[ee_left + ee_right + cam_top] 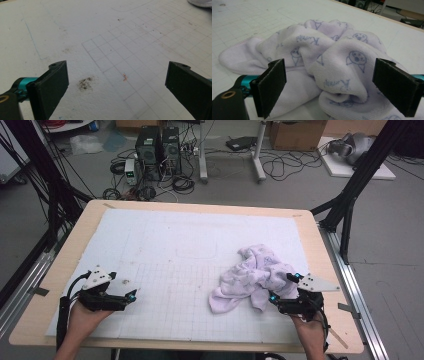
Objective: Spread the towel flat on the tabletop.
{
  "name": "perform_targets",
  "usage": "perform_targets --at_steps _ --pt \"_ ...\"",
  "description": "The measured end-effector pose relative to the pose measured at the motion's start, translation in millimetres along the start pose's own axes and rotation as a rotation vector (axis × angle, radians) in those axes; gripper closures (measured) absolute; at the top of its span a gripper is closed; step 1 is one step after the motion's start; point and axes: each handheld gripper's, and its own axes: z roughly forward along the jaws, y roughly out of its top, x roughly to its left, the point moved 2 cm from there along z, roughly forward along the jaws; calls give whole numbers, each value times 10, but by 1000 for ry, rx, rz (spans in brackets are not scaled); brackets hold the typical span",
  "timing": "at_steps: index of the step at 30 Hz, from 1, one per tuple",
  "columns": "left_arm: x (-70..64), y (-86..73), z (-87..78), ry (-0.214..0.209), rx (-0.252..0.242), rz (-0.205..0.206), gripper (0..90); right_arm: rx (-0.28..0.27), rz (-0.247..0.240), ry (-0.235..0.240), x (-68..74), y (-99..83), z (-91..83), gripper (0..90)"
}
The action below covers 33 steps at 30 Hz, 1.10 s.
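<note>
Nothing is yet grasped: the crumpled towel (252, 277) lies bunched on the white mat (165, 245) at the right, the right gripper (283, 289) spread wide against it, the left gripper (131, 295) open and well apart.

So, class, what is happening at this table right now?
A person holds a two-jaw gripper in each hand over a white gridded mat. The right gripper is at the edge of a crumpled pale towel, jaws open around a fold and not yet closed. The left gripper rests open over bare mat, away from the towel.
</note>
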Motion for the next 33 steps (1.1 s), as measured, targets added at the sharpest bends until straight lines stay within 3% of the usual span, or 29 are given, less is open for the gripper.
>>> perform_targets --at_steps 9,16,25,28,33 --pt "8 -3 34 -6 9 7 54 0 6 4 -29 -29 -45 109" --pt "9 -21 21 1 10 11 54 -8 15 39 -1 22 -64 109" --pt "21 -23 -6 9 2 4 54 23 -4 87 -36 302 87 109" --pt "6 -16 2 5 1 6 54 81 -2 101 -65 383 320 109" --pt "0 -17 25 1 4 7 54 246 -6 118 -77 279 649 116"
